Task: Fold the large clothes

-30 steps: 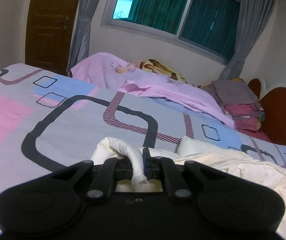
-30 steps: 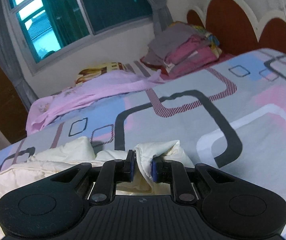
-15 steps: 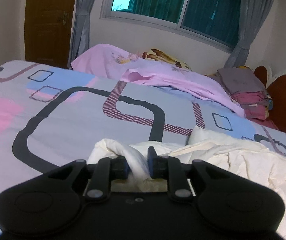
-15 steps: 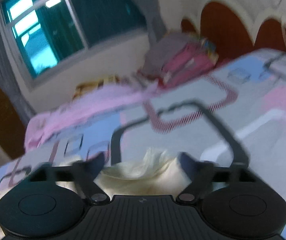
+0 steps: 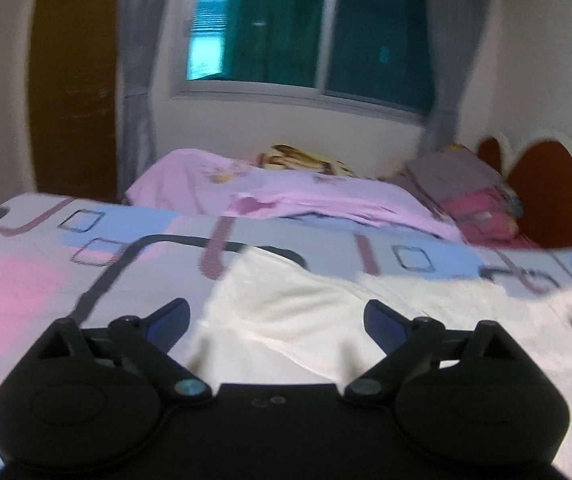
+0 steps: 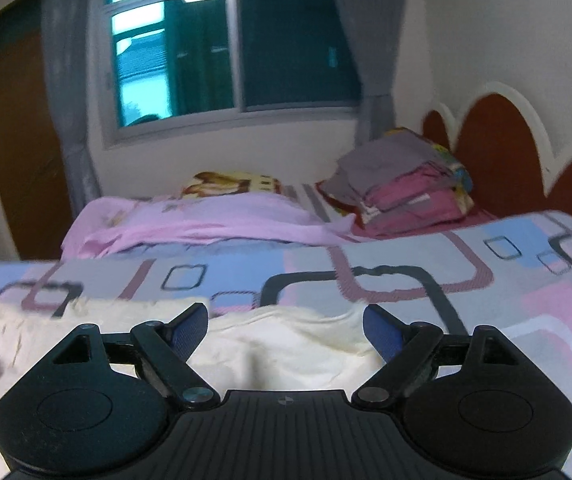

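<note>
— Hovering over the bed (image 5: 46, 264), the left gripper (image 5: 276, 316) and right gripper (image 6: 286, 322) have just been opening; both sets of jaws stand wide apart, and the cream garment (image 5: 286, 320) lies loose between them, gripped by neither.

— Where is the risk?

— Probably in the release. The cloth sits rumpled on the bedspread, so the fold may slump or spread unevenly. A blue pad (image 6: 382, 330) passing low could also snag an edge and drag it out of line.
</note>
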`<state>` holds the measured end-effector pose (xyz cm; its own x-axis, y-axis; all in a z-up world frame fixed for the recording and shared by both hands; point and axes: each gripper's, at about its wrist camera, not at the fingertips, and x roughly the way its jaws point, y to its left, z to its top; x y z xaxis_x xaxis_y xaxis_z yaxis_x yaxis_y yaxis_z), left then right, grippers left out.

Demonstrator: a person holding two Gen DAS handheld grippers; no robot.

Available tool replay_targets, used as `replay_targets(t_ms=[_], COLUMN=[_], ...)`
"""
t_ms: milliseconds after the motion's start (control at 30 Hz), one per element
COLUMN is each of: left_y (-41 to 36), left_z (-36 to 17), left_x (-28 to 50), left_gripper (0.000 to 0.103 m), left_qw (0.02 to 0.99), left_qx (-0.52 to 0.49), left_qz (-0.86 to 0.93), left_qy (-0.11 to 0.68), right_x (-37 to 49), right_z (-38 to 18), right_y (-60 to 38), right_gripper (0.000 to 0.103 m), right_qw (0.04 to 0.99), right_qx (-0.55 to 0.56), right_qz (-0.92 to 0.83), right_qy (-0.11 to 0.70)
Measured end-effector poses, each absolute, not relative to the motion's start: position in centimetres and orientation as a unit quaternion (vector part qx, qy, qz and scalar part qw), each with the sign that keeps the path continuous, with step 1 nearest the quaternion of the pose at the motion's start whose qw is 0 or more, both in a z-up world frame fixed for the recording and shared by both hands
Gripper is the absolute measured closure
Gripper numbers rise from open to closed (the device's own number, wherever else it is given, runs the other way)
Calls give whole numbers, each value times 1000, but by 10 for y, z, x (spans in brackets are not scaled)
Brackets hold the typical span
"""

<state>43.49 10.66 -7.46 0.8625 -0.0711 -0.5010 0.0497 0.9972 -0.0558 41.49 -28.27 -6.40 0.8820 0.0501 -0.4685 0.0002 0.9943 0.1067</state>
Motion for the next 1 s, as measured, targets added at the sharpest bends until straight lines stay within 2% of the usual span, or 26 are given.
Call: replay_targets(t_ms=[33,67,167,300,533,833,1000], left_y=[99,90,68,48,55,68,74], left_z=[-77,-79,-86,-94,-115,-157,-168], left_x=[434,435,441,448,472,483,496], left_gripper=[11,13,19,21,23,21,19], left_qw=[964,963,961,961,965,966,964], left_qx=[-11,-4,-4,6,31,38,5], left_qz=[-39,-47,-62,-67,-7,26,32], left_qy=[262,264,269,270,261,254,263], right_x=[416,417,422,431,458,483,500], right_z=[-67,-71,-79,-87,-103,-162,-182], right_y=[-274,-266,-245,-228,-229,-255,-269], right_gripper=[32,35,37,39,40,39,37], right_qw=[968,967,966,964,964,959,957], right_qx=[44,39,26,22,-5,-56,-8], right_qz=[22,30,44,52,24,-18,-18], right_qy=[246,249,252,258,266,277,289])
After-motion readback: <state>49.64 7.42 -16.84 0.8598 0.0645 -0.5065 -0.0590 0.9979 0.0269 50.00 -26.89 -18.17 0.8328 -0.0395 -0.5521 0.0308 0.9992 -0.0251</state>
